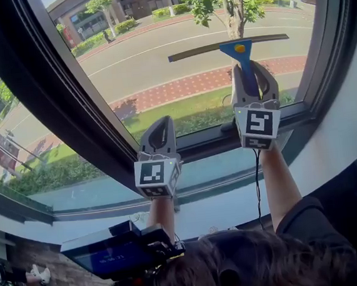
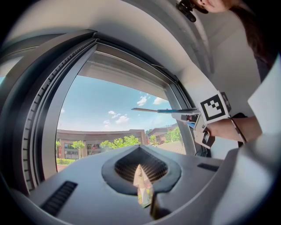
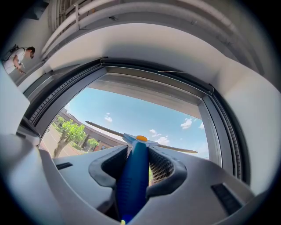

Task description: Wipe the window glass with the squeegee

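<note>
Nearest, the left gripper [image 1: 160,131] is raised in front of the lower window frame [image 1: 216,143]. In the left gripper view its jaws are pressed almost together, with only a sliver of daylight between them and nothing held. It sits at about 8 o'clock from the right gripper [image 1: 252,78], lower and well apart from the tool, so it has no part in the stroke. The right gripper is higher and nearer the pane, and its jaws are pinched on the blue handle of the squeegee [image 1: 240,54]. In the right gripper view the handle fills the gap between the ribbed pads and runs straight out along the jaws. From that grip the handle points to 12 o'clock and ends at the blade [image 1: 207,49]. The blade's long axis lies across it from 9 to 3 o'clock, with the 9 o'clock end dipping slightly. It is laid on the right half of the glass [image 1: 157,53], about midway up the pane. It looks to be against the glass, though no view confirms contact. The next stroke depends on this: the blade is crosswise to the handle, so a pull back toward 6 o'clock would sweep a full-width band down to the frame. The wide stretch of pane toward 9 o'clock would still need covering.
</note>
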Available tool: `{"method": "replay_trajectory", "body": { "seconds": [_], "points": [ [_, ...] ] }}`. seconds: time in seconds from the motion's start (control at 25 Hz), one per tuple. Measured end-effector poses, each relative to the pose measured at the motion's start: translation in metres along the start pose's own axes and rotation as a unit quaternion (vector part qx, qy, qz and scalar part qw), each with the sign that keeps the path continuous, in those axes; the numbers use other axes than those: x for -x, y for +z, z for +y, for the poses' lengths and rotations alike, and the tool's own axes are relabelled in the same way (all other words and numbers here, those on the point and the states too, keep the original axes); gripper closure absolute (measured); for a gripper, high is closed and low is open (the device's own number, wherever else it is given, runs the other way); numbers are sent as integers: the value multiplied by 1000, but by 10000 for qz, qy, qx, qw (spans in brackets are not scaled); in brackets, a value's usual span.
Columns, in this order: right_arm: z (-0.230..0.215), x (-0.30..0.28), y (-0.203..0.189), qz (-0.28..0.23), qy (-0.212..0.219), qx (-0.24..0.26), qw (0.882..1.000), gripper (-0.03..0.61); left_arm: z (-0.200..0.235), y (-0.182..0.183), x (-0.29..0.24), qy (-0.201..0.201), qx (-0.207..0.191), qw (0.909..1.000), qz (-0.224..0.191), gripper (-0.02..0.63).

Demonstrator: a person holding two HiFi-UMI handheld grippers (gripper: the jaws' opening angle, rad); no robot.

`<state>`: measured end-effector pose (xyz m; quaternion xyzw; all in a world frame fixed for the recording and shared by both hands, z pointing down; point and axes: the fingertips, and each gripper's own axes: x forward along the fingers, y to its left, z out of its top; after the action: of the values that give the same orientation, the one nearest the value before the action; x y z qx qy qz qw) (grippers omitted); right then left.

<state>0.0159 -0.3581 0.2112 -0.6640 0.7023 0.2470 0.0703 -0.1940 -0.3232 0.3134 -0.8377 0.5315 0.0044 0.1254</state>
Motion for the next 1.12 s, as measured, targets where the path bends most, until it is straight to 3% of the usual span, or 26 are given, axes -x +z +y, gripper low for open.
{"method": "replay_trajectory", "body": {
  "seconds": [0.36,1.12],
  "points": [
    [5,15,-24,300,86,248,9992,437,-4,-5,1,-21,64,9999,84,612],
    [14,44,-81,833,177,184,9962,437,-8,-10,2,-43,94,9998,180,613]
  ]
}}
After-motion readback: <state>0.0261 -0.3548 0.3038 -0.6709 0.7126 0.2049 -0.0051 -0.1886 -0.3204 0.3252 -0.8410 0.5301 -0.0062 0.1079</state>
